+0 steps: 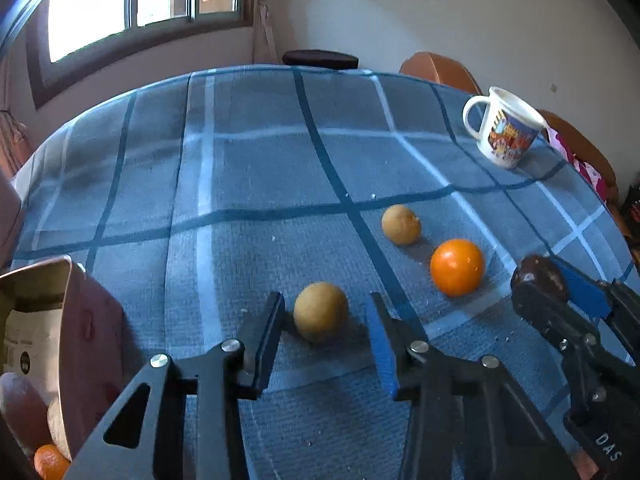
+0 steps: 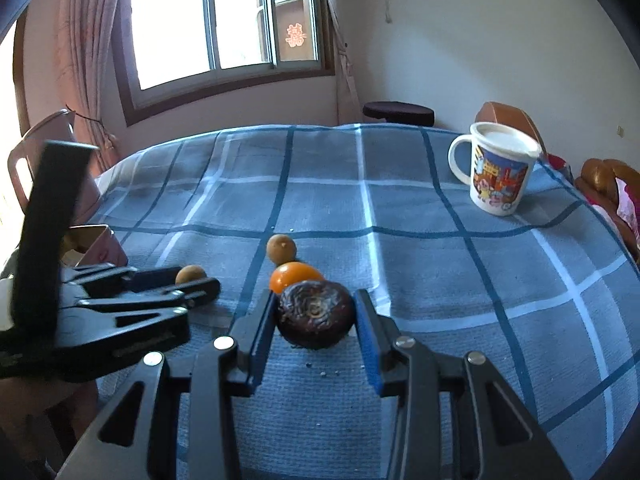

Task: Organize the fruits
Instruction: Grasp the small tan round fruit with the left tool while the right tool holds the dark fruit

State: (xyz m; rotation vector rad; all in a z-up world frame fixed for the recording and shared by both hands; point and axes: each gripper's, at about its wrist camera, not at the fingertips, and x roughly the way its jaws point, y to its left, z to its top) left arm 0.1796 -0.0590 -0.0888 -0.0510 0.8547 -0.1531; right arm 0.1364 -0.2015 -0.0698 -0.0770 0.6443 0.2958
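sunlit room with a wide window (image 2: 208, 28), pale wall, brown chairs at the far side. filling most of both views, blue checked tablecloth (image 1: 248, 168) over the table. at the left edge, pink-sided box (image 1: 86, 344) standing open, holding an orange fruit and something pale; probably the place for the fruits. far right, white cartoon mug (image 2: 496, 172), upright, well apart from the fruit.

nearer, left gripper (image 1: 324, 320) spread wide around a tan round fruit (image 1: 321, 312), neither finger touching yet, fruit resting on the cloth. right gripper (image 2: 316, 316) pinching a dark brown wrinkled fruit (image 2: 316, 314), both blue pads against its sides; whether lifted or resting on the cloth, cannot tell. just behind it, an orange (image 1: 457, 267), and beyond that a smaller tan fruit (image 1: 401, 225), both loose on the cloth.

likely step: closing on the tan fruit for the box. best done by centring it between the fingers, closing slowly and evenly, since a round fruit could roll away from a one-sided touch. worth keeping the right gripper clear of the orange, just beside its load.
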